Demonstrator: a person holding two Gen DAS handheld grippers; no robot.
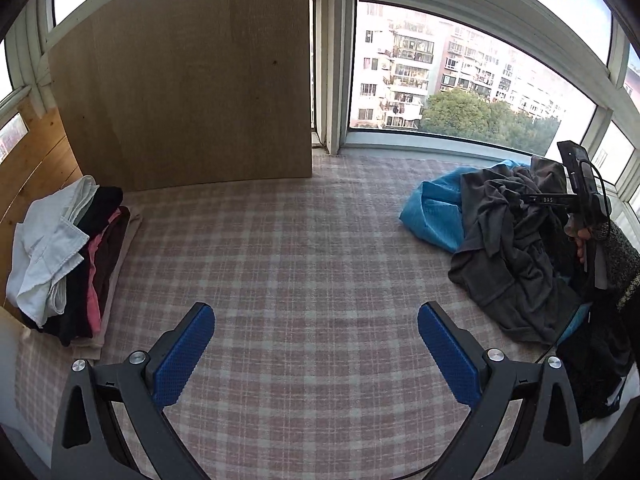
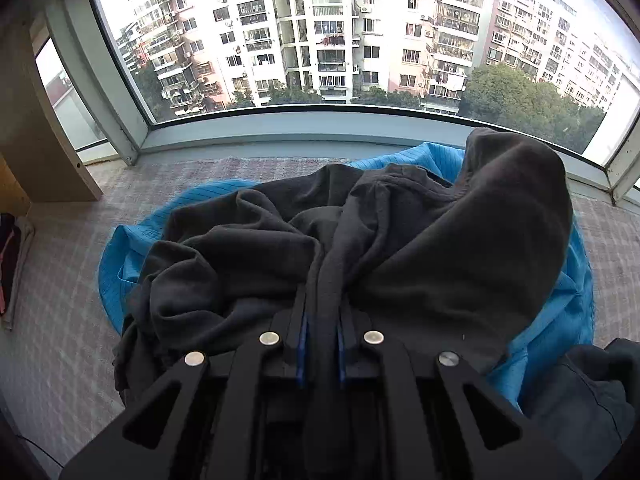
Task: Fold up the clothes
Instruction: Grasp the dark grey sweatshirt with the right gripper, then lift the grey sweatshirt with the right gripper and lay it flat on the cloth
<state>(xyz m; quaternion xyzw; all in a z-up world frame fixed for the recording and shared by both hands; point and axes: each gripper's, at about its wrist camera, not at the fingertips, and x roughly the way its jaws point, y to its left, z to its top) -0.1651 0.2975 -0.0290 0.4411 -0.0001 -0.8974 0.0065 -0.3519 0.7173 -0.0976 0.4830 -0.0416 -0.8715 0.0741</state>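
A crumpled dark grey garment point(image 2: 400, 240) lies on top of a blue garment point(image 2: 128, 248) on the checked cloth. My right gripper point(image 2: 322, 320) is shut on a fold of the grey garment, which bunches up between its blue pads. In the left wrist view the same grey garment point(image 1: 512, 248) and blue garment point(image 1: 432, 212) sit at the right, with the right gripper point(image 1: 532, 199) above them. My left gripper point(image 1: 316, 340) is open and empty over the bare checked cloth point(image 1: 300, 240).
A stack of folded clothes point(image 1: 68, 256), white on top, stands at the left by a wooden panel point(image 1: 192, 80). More dark clothes point(image 1: 600, 360) lie at the right edge. Large windows point(image 1: 460, 72) run along the back.
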